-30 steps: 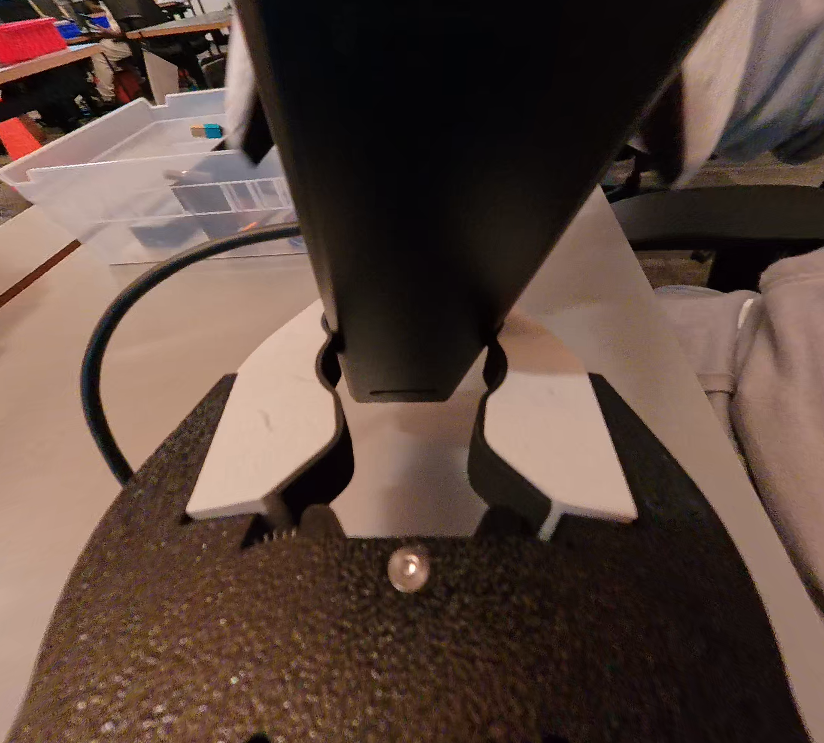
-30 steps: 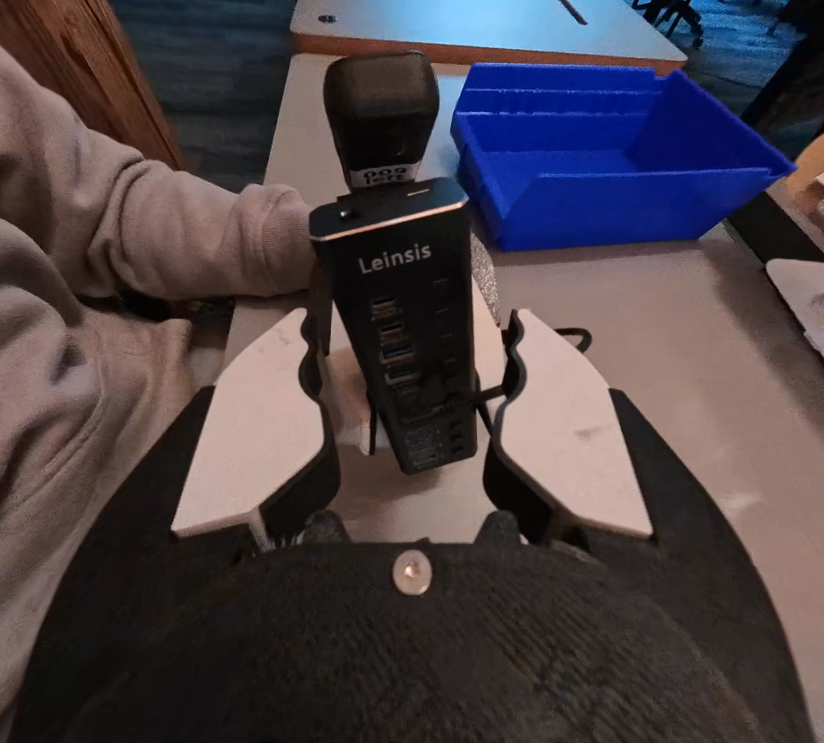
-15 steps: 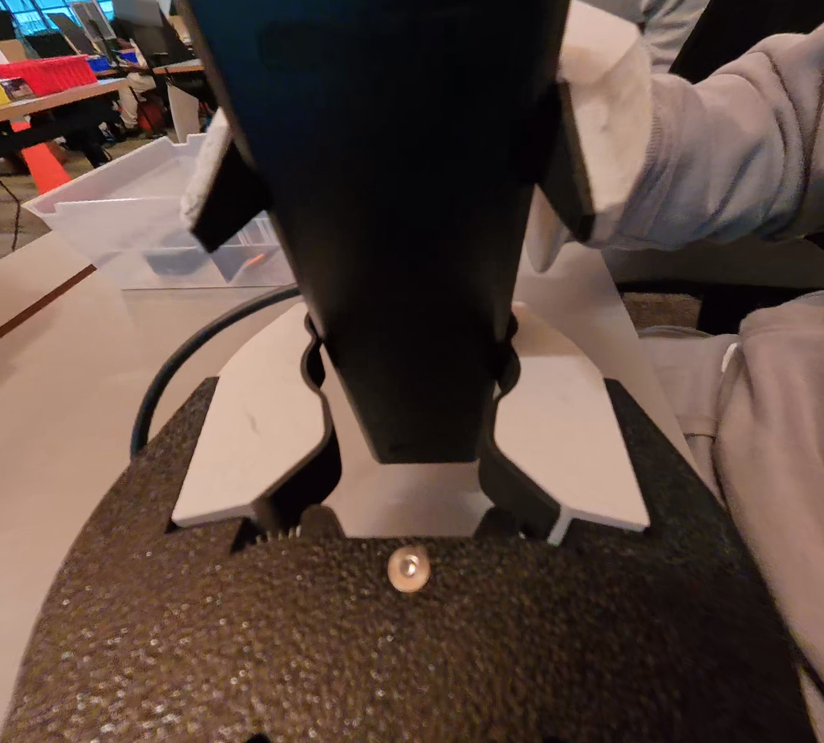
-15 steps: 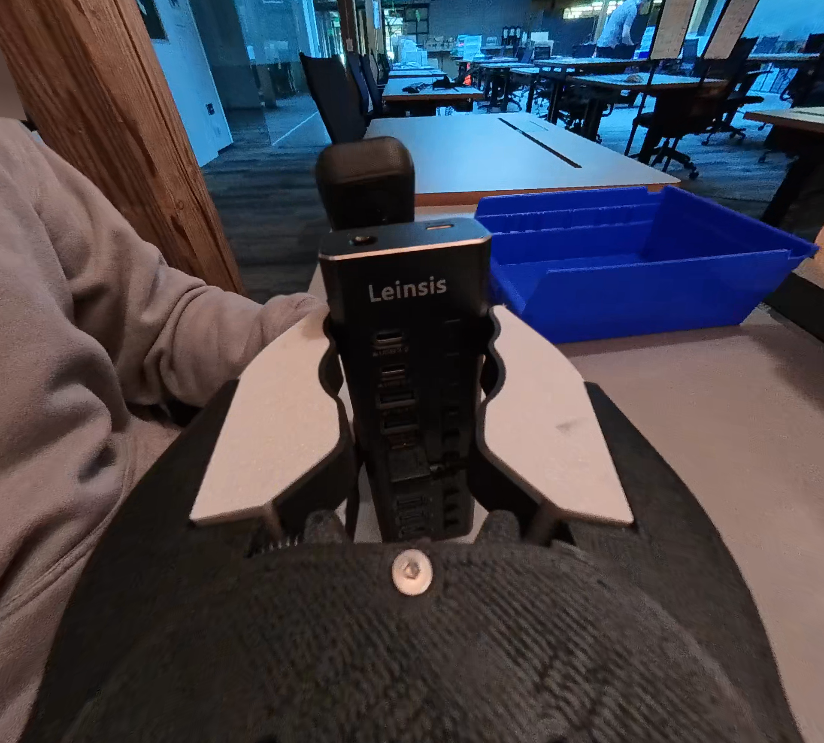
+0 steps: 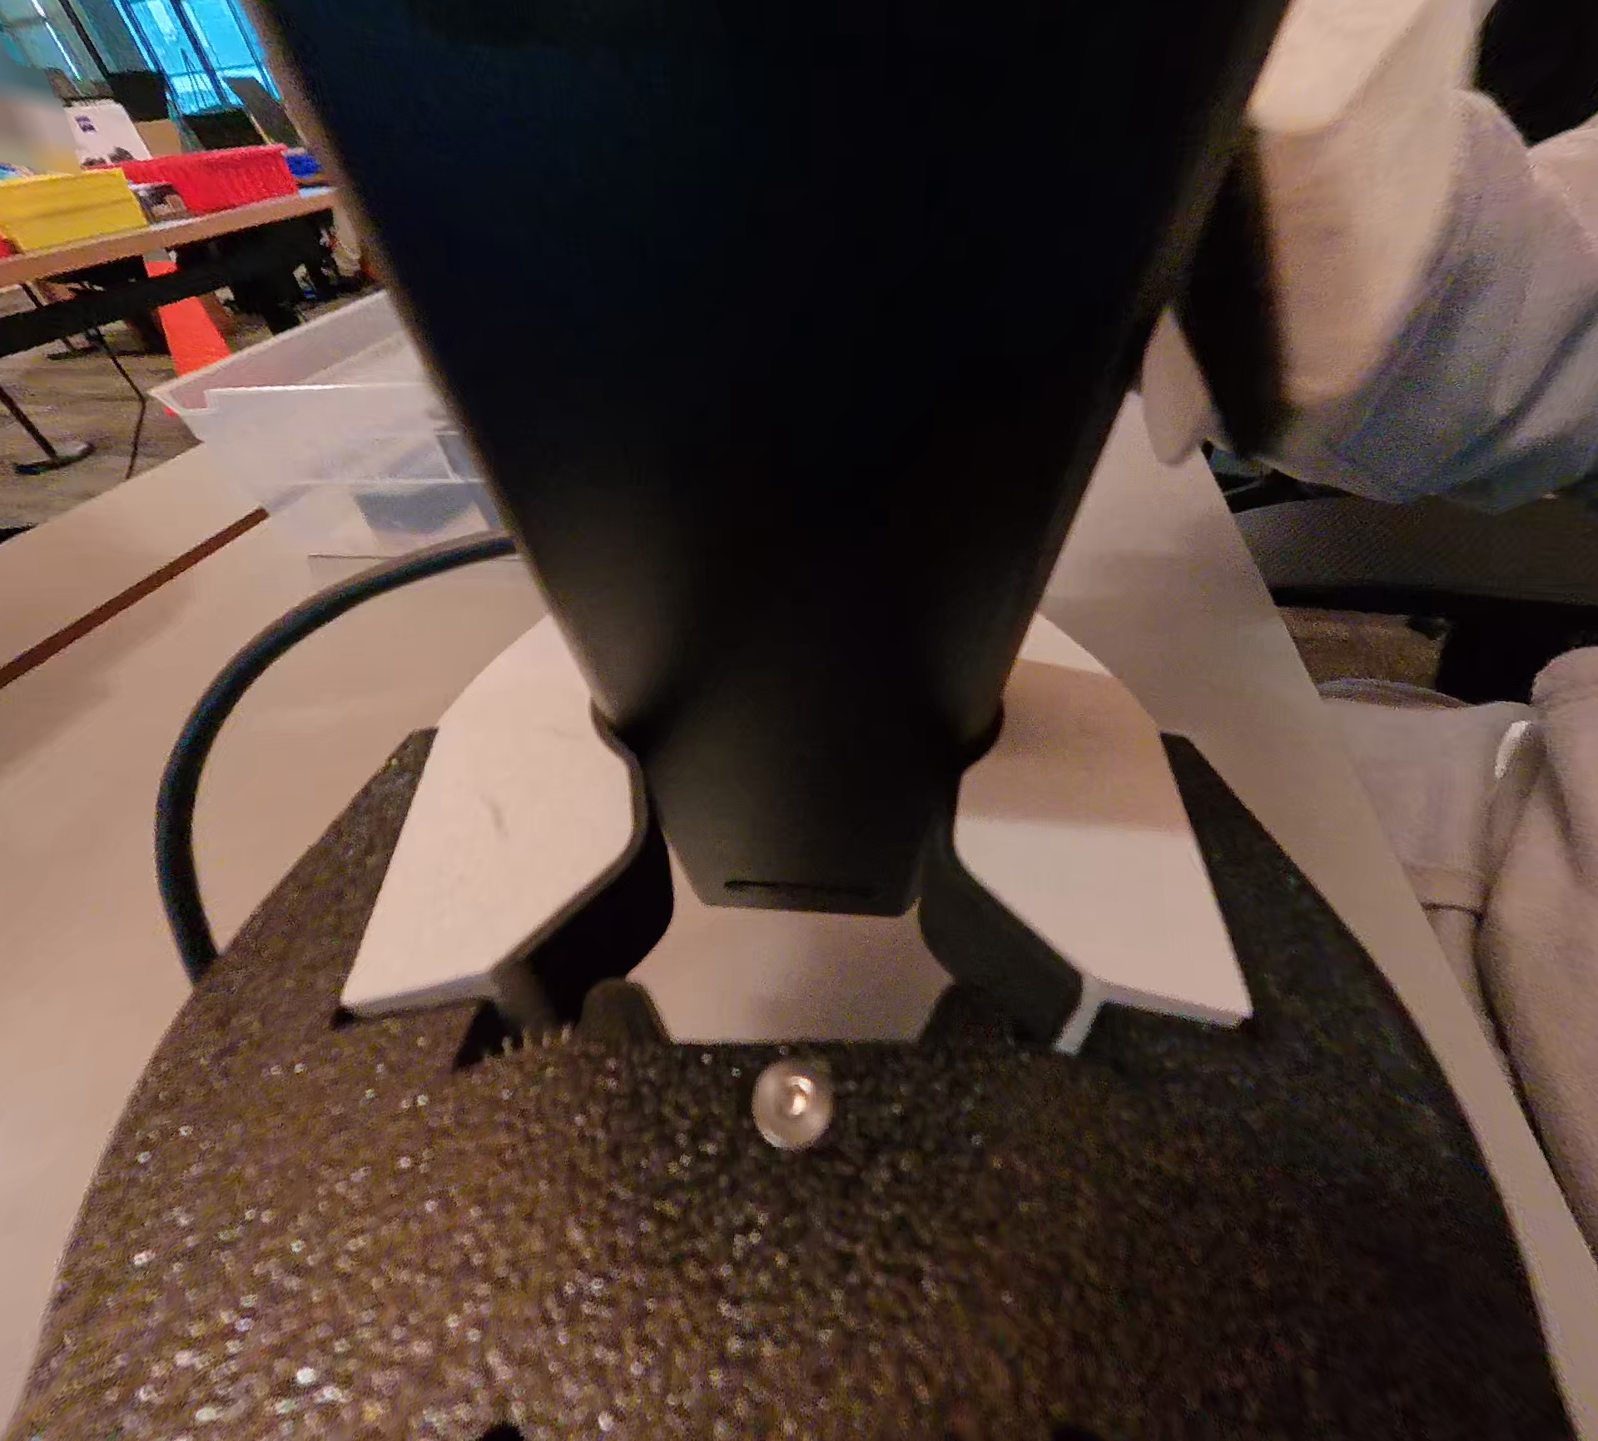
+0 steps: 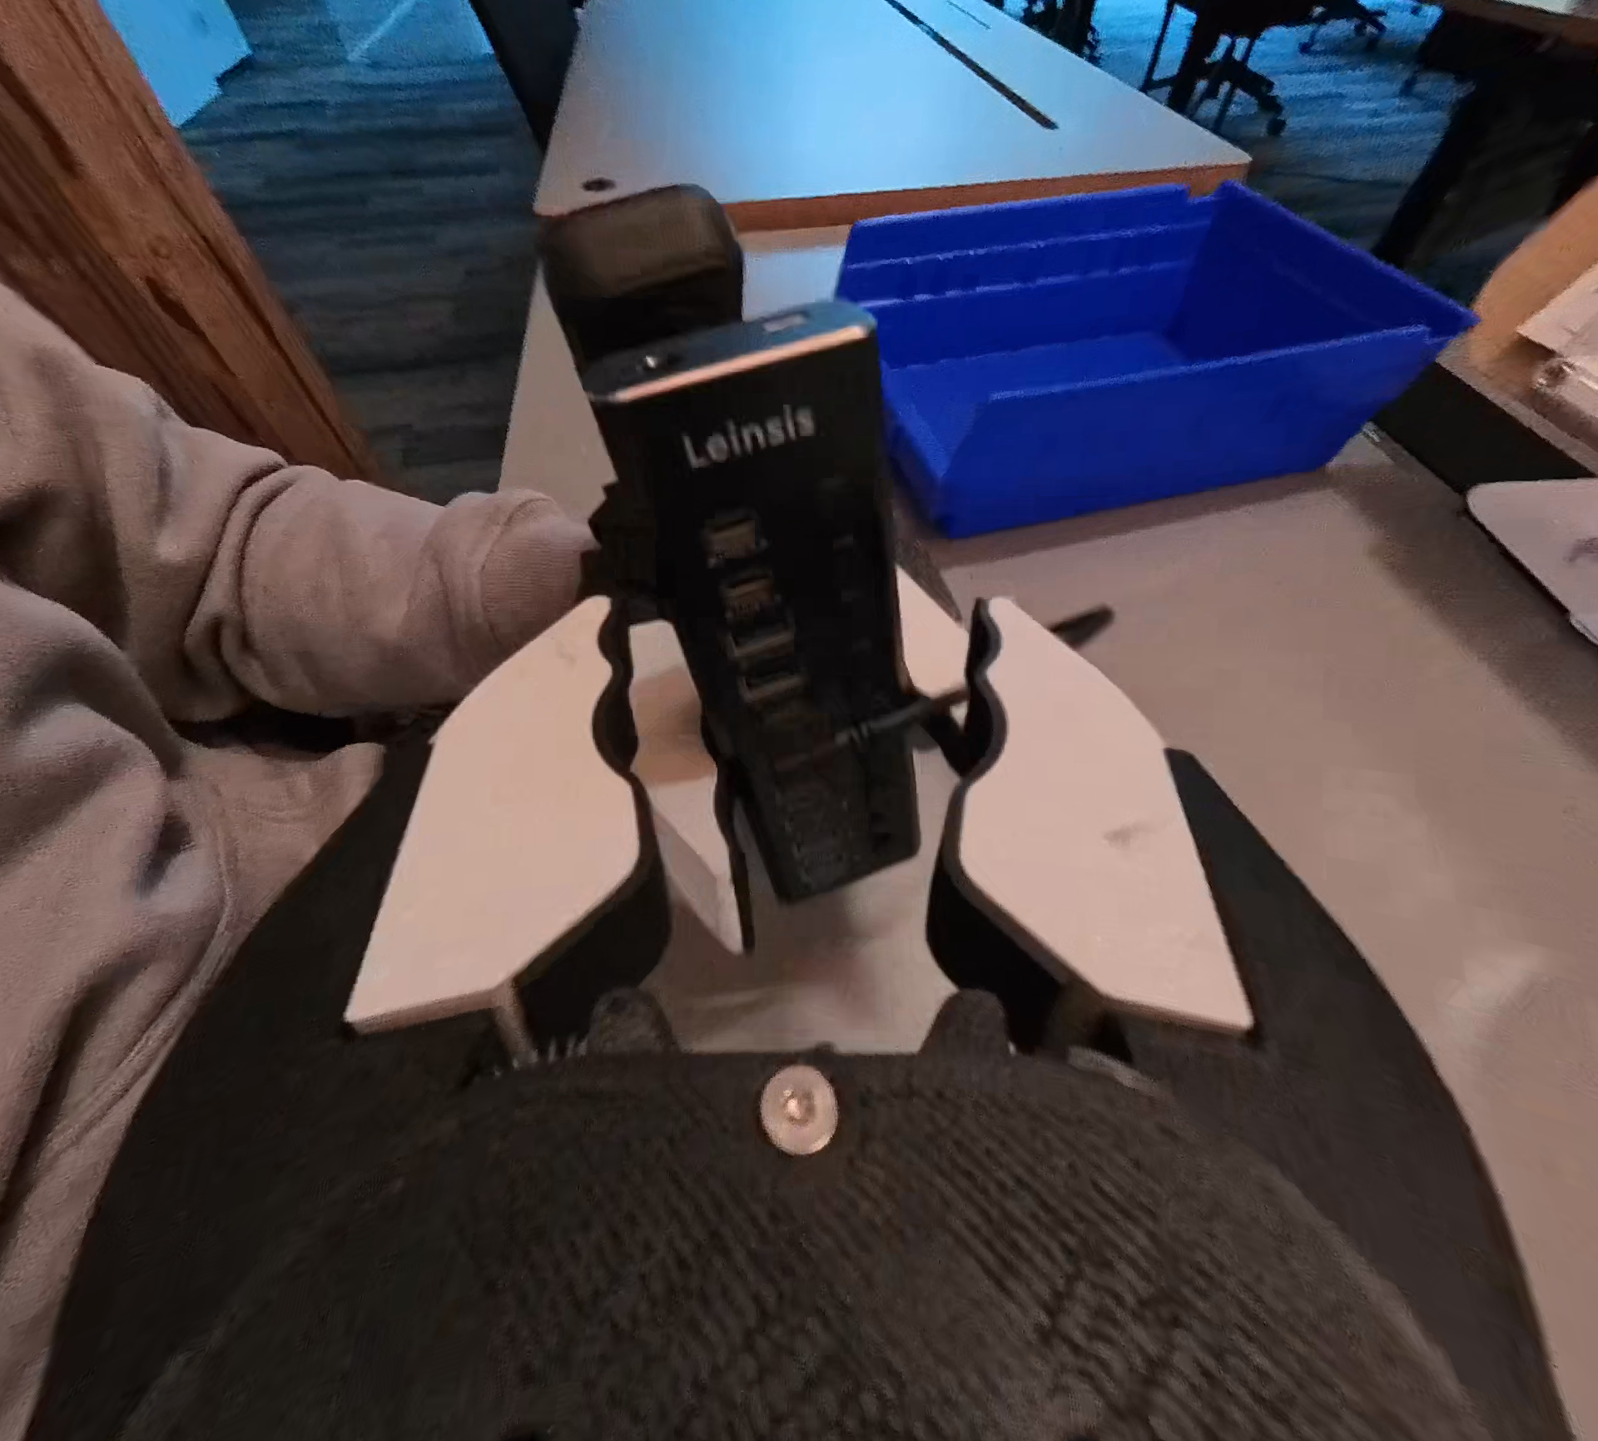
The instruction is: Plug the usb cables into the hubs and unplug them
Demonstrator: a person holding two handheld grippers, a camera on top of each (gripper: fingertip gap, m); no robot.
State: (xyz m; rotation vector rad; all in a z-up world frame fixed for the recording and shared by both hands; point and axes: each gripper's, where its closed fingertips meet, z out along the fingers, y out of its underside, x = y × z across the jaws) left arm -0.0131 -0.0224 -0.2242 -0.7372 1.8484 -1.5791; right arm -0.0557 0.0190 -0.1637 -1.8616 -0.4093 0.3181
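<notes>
Apparently white lettering on black hub [image 6: 778, 586]

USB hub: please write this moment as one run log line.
left gripper: shut on USB hub | right gripper: open around hub, not touching | black cable: on table

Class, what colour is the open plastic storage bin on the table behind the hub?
Bright blue; the plastic storage bin shows best in the right wrist view.
</notes>
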